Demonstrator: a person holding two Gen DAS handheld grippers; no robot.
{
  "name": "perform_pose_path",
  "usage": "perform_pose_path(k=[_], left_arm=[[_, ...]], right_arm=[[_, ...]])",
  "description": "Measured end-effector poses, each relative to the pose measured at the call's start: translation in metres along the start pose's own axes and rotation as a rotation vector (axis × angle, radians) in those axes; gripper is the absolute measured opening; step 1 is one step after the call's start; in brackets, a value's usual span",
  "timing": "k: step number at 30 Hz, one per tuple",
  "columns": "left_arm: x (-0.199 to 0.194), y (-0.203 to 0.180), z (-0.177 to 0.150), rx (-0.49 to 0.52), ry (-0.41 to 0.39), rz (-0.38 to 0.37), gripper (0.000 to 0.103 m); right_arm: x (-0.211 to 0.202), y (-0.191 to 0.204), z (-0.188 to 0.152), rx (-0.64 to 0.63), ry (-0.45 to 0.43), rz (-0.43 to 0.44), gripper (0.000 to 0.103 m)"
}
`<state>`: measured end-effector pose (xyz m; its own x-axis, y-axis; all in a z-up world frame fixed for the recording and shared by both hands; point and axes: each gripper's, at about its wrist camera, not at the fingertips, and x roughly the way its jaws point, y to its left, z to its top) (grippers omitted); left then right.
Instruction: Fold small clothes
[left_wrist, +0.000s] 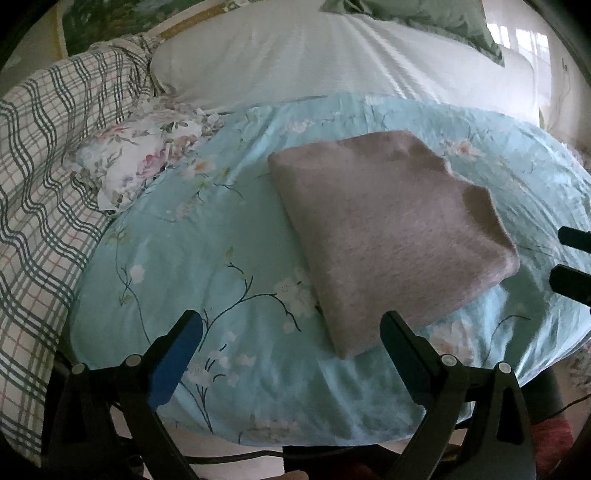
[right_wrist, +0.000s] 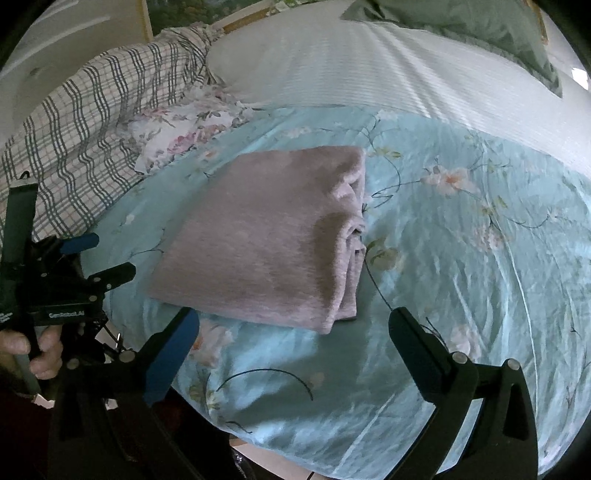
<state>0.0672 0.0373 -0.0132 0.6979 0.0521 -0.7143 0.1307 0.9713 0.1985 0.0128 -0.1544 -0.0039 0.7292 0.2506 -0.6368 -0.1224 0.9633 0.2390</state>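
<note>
A mauve-grey garment (left_wrist: 388, 229) lies folded into a thick rectangle on the light blue floral sheet (left_wrist: 229, 229); it also shows in the right wrist view (right_wrist: 273, 236), with stacked layers along its right edge. My left gripper (left_wrist: 291, 332) is open and empty, just short of the garment's near corner. My right gripper (right_wrist: 293, 328) is open and empty, in front of the garment's near edge. The right gripper's fingertips (left_wrist: 569, 258) show at the right edge of the left wrist view. The left gripper (right_wrist: 99, 254) shows in the right wrist view, held in a hand.
A plaid blanket (left_wrist: 55, 184) is heaped at the left, with a white floral cloth (left_wrist: 140, 158) beside it. A white ribbed bedcover (left_wrist: 314, 55) and a green pillow (left_wrist: 424, 18) lie behind. The blue sheet's near edge (right_wrist: 295, 443) drops off the bed.
</note>
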Motion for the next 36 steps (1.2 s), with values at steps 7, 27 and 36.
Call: perform_pose_path(k=[7,27,36], left_arm=[[0.012,-0.002,0.005,0.013,0.03,0.016,0.097],[0.015,0.005,0.012,0.004,0.07,0.012,0.097],[0.016,0.008,0.013,-0.013,0.087,0.007,0.097]], right_arm=[[0.01,-0.008,0.001,0.018,0.035,-0.005,0.102],[0.02,0.003,0.016,-0.05,0.071,-0.008,0.102],[0.027,0.007,0.016,-0.064,0.099,-0.008,0.102]])
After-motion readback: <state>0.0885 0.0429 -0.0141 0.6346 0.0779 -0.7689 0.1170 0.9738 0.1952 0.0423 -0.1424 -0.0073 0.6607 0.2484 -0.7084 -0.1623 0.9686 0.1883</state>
